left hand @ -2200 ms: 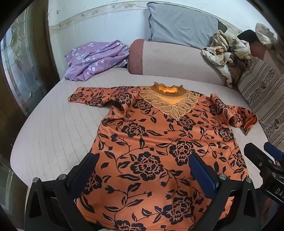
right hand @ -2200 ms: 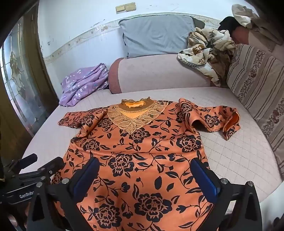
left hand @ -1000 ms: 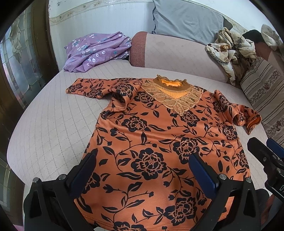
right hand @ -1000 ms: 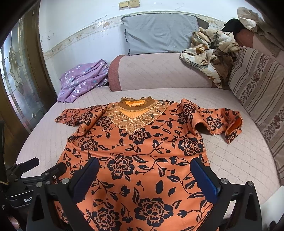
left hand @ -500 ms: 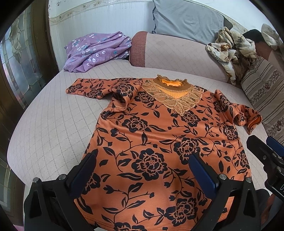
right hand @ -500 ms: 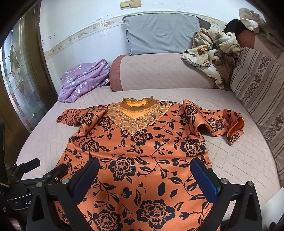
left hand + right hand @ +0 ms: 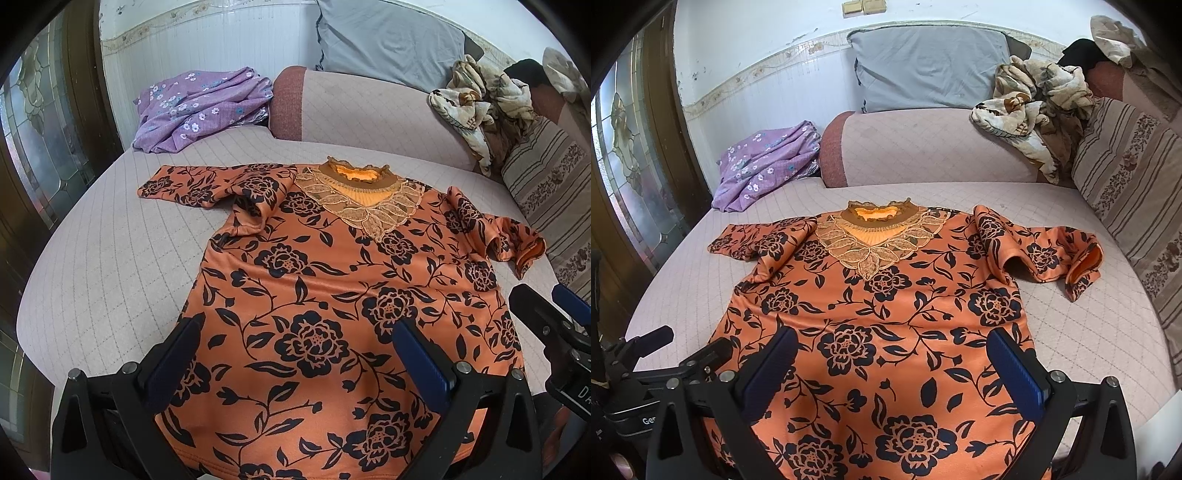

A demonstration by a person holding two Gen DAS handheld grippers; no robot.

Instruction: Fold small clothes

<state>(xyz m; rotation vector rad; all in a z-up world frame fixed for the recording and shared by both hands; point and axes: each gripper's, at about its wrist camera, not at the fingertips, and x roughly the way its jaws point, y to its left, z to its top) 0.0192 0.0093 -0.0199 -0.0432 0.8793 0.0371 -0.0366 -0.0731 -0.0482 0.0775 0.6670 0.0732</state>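
Orange floral top (image 7: 332, 295) lies face up and spread on the quilted pink bed cover (image 7: 110, 266), neck with lace collar (image 7: 364, 201) pointing at the bolster (image 7: 369, 107), hem toward the cameras. The hem edge is cut off by the frame bottom and partly hidden behind the gripper bodies in both views.

Left gripper (image 7: 299, 354): jaws wide apart, blue pads either side of the lower body of the top, nothing between them. Can't tell whether the fingertips touch the fabric or hang just above.
Right gripper (image 7: 894, 363): same, jaws spread, nothing clamped, over the lower front.

The top's sleeve on the image right (image 7: 1056, 258) is bunched and turned up, orange lining showing; the sleeve on the image left (image 7: 192, 184) lies flatter, with a fold at the armpit.

Left view only: right gripper's fingers poke in at the right edge, mostly cropped.
Right view only: left gripper's body at lower left with a partly cut-off label; wall plates (image 7: 864, 6) above the grey pillow (image 7: 927, 68).

Both views: purple floral garment (image 7: 199, 107) in the far-left corner, crumpled patterned blanket (image 7: 1034, 99) and striped cushion (image 7: 1130, 173) to the right, well apart from the top.
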